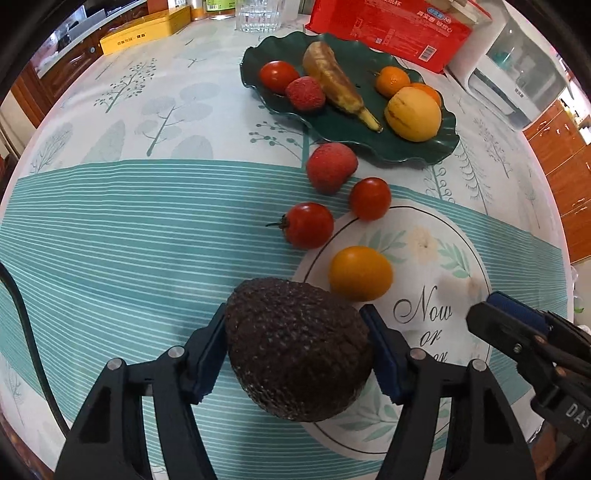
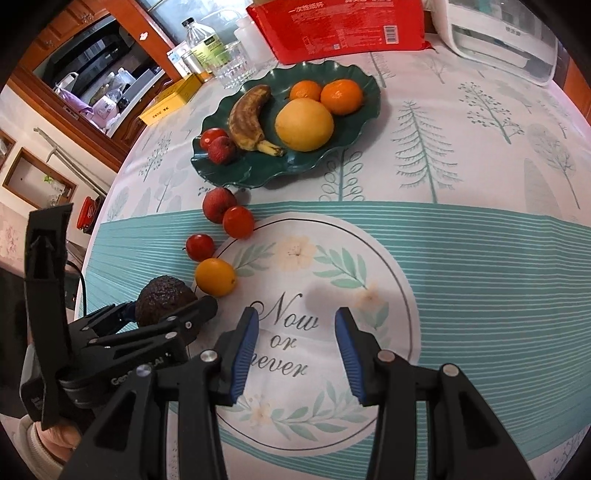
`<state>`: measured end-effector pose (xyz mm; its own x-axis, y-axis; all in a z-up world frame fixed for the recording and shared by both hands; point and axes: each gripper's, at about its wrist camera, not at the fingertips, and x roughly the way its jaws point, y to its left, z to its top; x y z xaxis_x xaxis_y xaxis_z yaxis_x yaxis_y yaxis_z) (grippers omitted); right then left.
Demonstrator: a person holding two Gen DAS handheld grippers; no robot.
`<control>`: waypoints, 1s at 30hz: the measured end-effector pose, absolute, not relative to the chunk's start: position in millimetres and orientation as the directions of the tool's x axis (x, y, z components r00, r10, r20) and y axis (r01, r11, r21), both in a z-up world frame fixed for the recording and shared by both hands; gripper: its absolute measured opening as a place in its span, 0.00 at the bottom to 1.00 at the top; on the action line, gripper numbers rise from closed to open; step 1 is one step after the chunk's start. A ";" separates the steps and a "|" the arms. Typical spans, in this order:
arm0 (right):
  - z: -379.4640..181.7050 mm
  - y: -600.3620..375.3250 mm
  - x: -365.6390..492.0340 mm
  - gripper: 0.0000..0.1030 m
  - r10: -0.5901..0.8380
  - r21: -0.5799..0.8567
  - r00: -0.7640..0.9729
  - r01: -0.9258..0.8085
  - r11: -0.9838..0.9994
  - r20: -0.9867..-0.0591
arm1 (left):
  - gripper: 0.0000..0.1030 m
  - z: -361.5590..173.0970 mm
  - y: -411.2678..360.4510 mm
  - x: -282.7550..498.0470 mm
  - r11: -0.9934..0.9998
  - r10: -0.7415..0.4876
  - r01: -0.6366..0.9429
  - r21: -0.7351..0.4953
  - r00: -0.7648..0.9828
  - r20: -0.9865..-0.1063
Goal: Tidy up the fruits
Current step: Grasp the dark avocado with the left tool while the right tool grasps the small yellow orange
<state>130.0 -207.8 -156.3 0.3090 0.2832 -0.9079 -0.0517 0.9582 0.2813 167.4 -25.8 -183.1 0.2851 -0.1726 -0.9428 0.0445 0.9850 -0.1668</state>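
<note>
My left gripper [image 1: 295,328] is shut on a dark avocado [image 1: 297,349] low over the tablecloth; the avocado also shows in the right wrist view [image 2: 164,299]. Ahead on the cloth lie a yellow-orange fruit [image 1: 360,272], two cherry tomatoes [image 1: 309,225] [image 1: 370,198] and a red lychee [image 1: 330,168]. The green leaf-shaped plate [image 1: 417,147] holds a browned banana [image 1: 338,83], a tomato, a lychee, two tangerines and a yellow fruit [image 1: 413,113]. My right gripper [image 2: 295,325] is open and empty above the printed circle.
A red package [image 1: 391,26], a drinking glass [image 1: 258,14], a yellow tin [image 1: 140,31] and a white appliance [image 1: 517,70] stand at the table's far edge. The table's left edge drops off beside my left gripper [image 2: 88,266].
</note>
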 end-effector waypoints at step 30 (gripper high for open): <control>-183.7 -116.3 163.3 0.42 0.269 0.201 0.271 -0.252 0.946 -0.924 | 0.61 -162.2 57.3 150.8 0.983 -0.157 -0.039 -0.182 0.347 -0.925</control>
